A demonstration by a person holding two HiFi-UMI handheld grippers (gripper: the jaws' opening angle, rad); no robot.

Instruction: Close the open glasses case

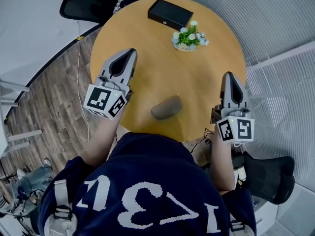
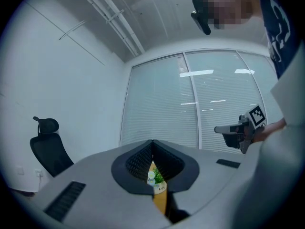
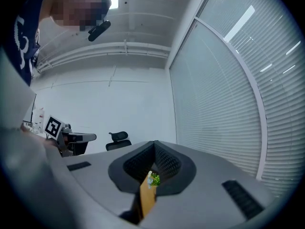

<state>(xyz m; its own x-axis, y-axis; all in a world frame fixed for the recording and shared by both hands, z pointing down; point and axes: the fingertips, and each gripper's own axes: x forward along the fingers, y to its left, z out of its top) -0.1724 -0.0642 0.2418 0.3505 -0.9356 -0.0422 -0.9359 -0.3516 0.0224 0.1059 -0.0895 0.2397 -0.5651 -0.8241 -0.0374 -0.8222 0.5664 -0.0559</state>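
An oval grey-brown glasses case (image 1: 166,107) lies on the round wooden table (image 1: 147,58) near its front edge, and its lid looks down. My left gripper (image 1: 131,52) is held level above the table's left side, to the left of the case, with its jaws together and nothing between them. On the right, beyond the table's edge, my right gripper (image 1: 230,74) is likewise shut and empty. Neither touches the case. In the left gripper view the tips (image 2: 152,142) meet; in the right gripper view the tips (image 3: 154,143) meet too.
A black box (image 1: 170,13) lies at the table's far side, and a small pot of flowers (image 1: 189,37) stands in front of it. A black office chair (image 1: 83,1) is at the back left and another (image 1: 270,176) at the front right. Blinds line the right wall.
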